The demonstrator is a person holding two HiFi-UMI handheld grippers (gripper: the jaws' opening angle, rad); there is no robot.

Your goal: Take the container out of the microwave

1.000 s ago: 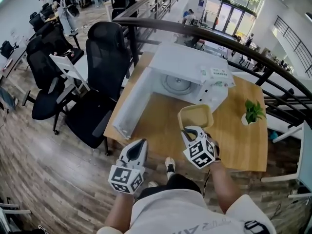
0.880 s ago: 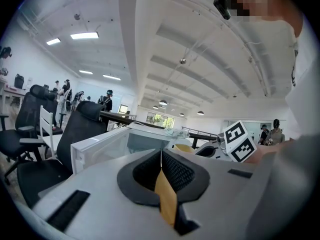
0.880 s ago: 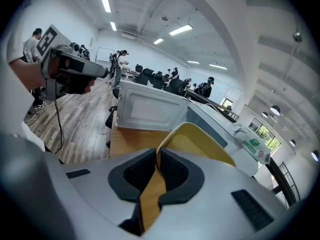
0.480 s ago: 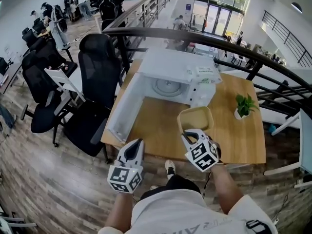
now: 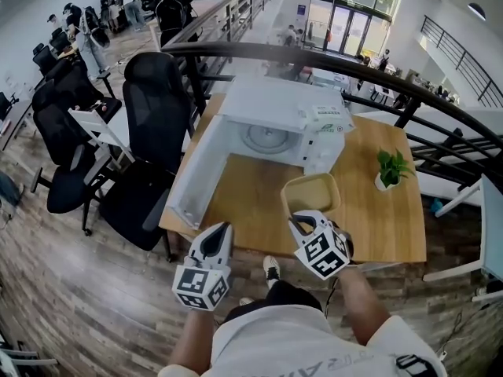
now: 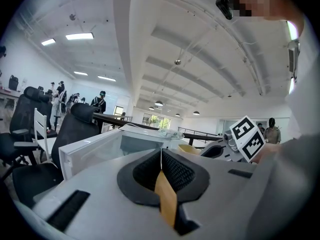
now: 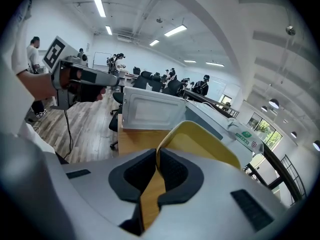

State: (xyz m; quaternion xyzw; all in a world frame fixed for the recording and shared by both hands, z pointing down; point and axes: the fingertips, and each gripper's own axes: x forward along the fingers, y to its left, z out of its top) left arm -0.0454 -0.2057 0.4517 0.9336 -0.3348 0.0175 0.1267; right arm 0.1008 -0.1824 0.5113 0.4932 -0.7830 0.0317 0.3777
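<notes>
Head view: the yellow container [image 5: 313, 193] is outside, over the table [image 5: 385, 226] at 5 o'clock from the microwave [image 5: 275, 104].

Left gripper view: the left gripper [image 6: 161, 159] is closed and empty.

Right gripper view: the right gripper [image 7: 156, 159] pinches the container's rim. The container looks light, stiff and thin-walled, so 1 rim grip should do.

A wooden table [image 5: 369, 218] fills the centre of the head view, with a small potted plant [image 5: 389, 169] (green leaves, white pot) standing toward its right edge. Black office chairs [image 5: 157, 93] crowd the left on a plank floor [image 5: 78, 289]. A dark railing [image 5: 220, 47] curves behind.
</notes>
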